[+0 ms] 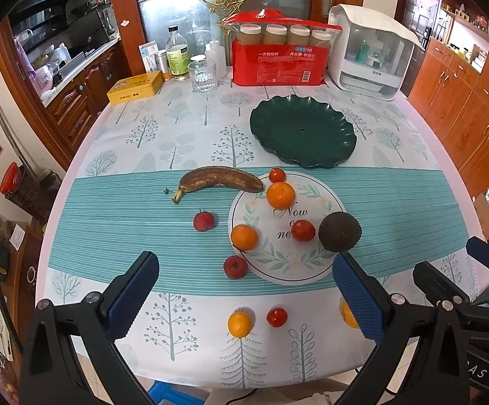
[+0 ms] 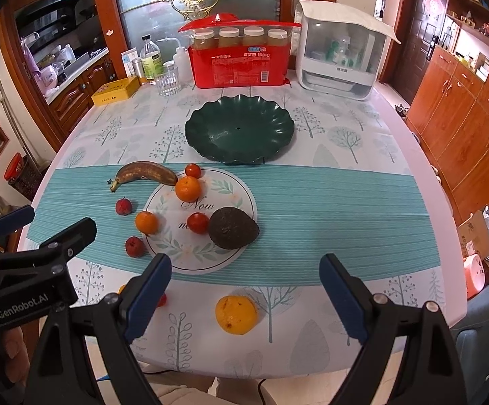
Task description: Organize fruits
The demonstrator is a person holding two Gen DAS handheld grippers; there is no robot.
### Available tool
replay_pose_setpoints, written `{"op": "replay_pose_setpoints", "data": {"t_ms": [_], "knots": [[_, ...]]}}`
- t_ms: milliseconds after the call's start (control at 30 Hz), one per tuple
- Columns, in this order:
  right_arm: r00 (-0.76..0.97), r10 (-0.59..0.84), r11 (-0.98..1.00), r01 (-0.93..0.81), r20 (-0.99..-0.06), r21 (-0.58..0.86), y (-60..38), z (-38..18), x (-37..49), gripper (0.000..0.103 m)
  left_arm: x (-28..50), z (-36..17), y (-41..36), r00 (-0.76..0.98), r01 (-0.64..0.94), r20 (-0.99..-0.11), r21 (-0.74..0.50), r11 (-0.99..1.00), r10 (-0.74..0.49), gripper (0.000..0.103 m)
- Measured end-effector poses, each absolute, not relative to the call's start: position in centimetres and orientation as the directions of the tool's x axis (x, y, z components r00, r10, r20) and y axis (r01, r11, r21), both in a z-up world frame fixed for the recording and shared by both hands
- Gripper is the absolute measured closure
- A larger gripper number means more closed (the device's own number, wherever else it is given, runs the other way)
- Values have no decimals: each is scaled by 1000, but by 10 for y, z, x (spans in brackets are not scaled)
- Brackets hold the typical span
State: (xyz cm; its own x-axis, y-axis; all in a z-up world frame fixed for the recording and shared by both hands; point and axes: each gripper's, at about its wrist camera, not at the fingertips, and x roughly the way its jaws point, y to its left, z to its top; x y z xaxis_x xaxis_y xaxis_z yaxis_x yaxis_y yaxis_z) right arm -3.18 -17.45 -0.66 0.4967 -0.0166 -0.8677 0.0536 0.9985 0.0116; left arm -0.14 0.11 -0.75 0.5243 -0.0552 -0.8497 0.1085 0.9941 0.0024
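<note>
A dark green scalloped plate stands empty at the table's middle back. Fruit lies scattered in front of it: a brown banana, a dark avocado, oranges, small red tomatoes and red bayberries. Near the front edge lie a small orange, a tomato and a spotted orange. My left gripper is open and empty above the front fruit. My right gripper is open and empty above the spotted orange.
A round printed mat lies under some fruit. At the back stand a red pack of paper cups, a white appliance, a glass, bottles and a yellow tin. Wooden cabinets line the right.
</note>
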Motion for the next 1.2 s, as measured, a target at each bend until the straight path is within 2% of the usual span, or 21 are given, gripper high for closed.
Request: {"op": "replay_pose_setpoints", "data": {"t_ms": [1200], "knots": [[470, 5, 998, 54, -883, 34, -173, -12, -38, 13, -6, -10, 2, 516, 125, -855, 12, 992, -55, 1]]}}
